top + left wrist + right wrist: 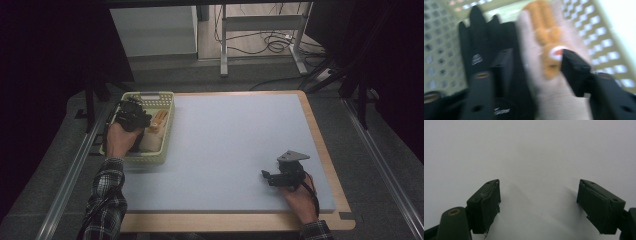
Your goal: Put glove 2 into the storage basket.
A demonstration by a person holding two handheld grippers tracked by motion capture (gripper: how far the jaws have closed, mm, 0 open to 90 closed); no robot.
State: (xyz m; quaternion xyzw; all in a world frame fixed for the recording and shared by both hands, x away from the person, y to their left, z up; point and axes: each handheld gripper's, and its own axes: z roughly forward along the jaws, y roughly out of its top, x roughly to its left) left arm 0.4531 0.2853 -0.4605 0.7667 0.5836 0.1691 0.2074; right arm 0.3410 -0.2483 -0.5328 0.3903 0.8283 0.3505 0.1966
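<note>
A pale green plastic basket [169, 131] stands at the table's left edge with gloves in it. My left gripper [132, 112] reaches down into it. In the left gripper view a beige knit glove [534, 75] with orange finger pads lies between the spread jaws of my left gripper [537, 55], and a black glove [481, 50] lies beside it on the left. That view is blurred. The beige glove [156, 124] also shows from above. My right gripper [266, 176] rests low over the mat at the front right, open, and nothing lies between the jaws of the right gripper [539, 185].
A light blue-grey mat [230, 135] covers most of the wooden table. Dark curtains stand left and right. A metal frame [260, 30] and cables lie on the floor beyond the far edge.
</note>
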